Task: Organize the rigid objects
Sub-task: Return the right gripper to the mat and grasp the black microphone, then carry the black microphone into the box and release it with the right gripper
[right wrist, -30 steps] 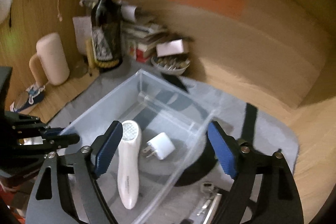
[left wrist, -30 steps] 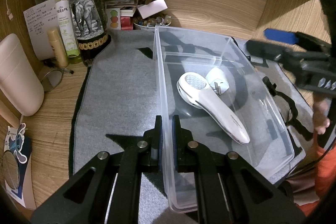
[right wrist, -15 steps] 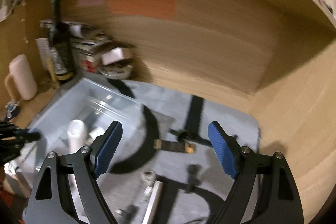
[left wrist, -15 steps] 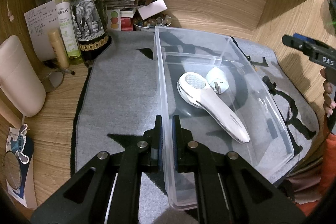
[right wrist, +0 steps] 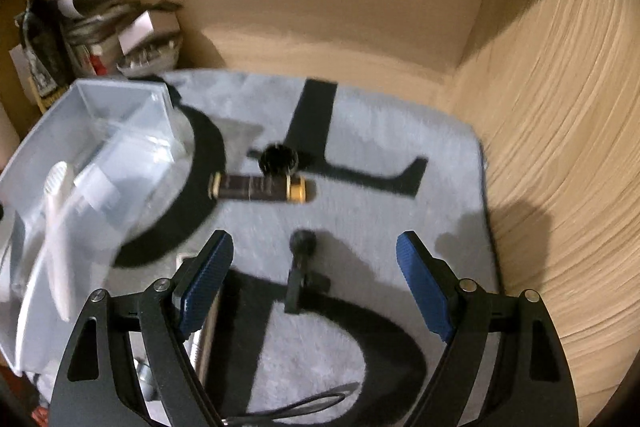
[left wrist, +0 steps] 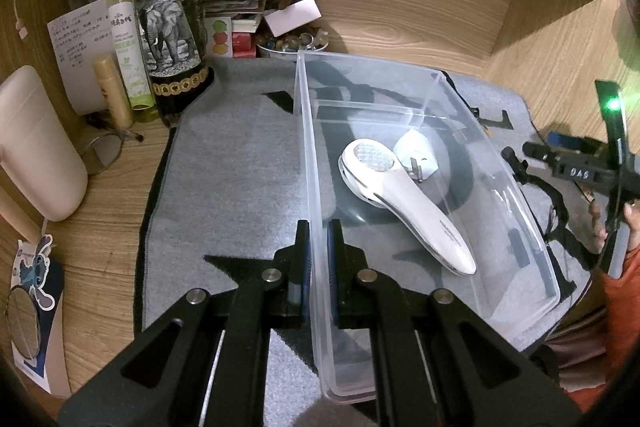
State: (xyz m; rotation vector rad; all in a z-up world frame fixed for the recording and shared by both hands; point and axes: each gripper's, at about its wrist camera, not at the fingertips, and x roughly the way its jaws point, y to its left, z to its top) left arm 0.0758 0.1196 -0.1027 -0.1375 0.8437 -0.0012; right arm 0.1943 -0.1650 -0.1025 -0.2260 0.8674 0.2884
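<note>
My left gripper (left wrist: 318,227) is shut on the left wall of a clear plastic bin (left wrist: 440,79) that stands on a grey mat. A white handheld device (left wrist: 404,203) and a white charger plug (left wrist: 416,155) lie inside the bin. My right gripper (right wrist: 314,247) is open and empty, hovering over the mat to the right of the bin (right wrist: 120,95). Between its fingers on the mat lies a small black item with a round head (right wrist: 302,267). Farther off are a dark tube with a gold cap (right wrist: 260,188) and a round black object (right wrist: 278,158). The right wrist view is blurred.
A wine bottle (left wrist: 172,27), a green spray bottle (left wrist: 128,39), a bowl of stones (left wrist: 292,43) and papers crowd the back left. A cream container (left wrist: 36,147) stands at the left. A wooden wall (right wrist: 560,147) borders the mat's right side. A thin cable (right wrist: 300,407) lies near the front.
My right gripper has swung right, away from the bin, and sunk toward the mat; it still stands open. The left gripper and the bin have not moved.
</note>
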